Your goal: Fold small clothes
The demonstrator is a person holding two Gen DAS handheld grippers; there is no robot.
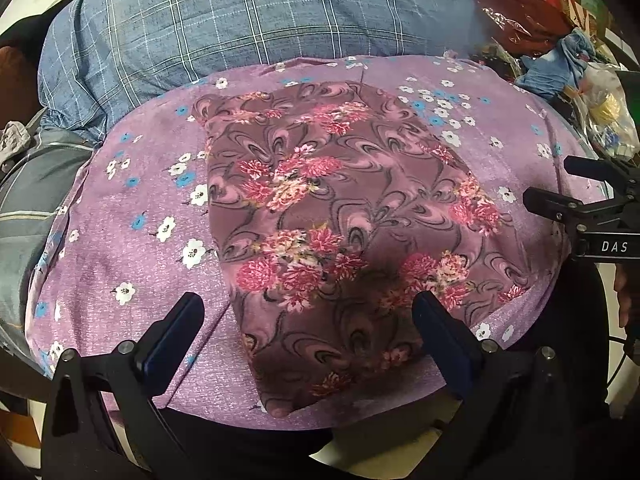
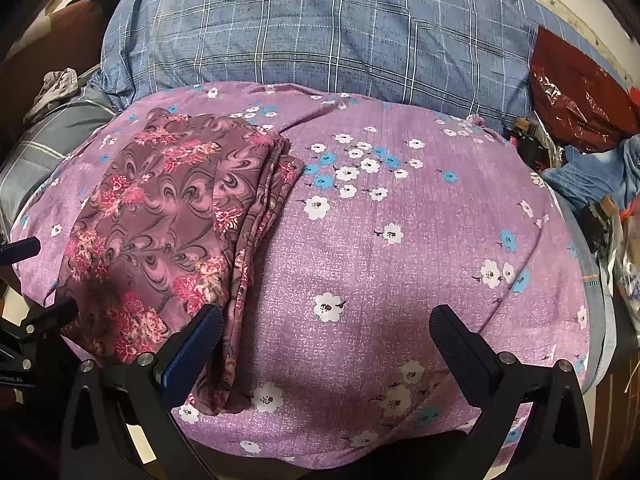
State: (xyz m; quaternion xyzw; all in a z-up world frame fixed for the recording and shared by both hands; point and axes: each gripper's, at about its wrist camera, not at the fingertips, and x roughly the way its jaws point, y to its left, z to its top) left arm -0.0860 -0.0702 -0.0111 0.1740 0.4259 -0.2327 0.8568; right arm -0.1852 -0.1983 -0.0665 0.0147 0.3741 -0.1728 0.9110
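A folded mauve garment with pink flower print (image 1: 336, 216) lies flat on a purple flowered cloth (image 1: 132, 248). In the right wrist view the garment (image 2: 168, 224) sits at the left, its layered folded edge facing right. My left gripper (image 1: 308, 312) is open and empty, its fingers straddling the garment's near end just above it. My right gripper (image 2: 326, 324) is open and empty over the bare purple cloth (image 2: 400, 260), right of the garment. The right gripper also shows at the right edge of the left wrist view (image 1: 560, 184), and the left gripper at the left edge of the right wrist view (image 2: 24, 276).
A blue checked pillow (image 2: 328, 36) lies behind the purple cloth. A dark red plastic bag (image 2: 576, 92), blue clothes (image 2: 600, 176) and clutter sit at the right. A grey striped cloth (image 1: 32, 200) lies at the left.
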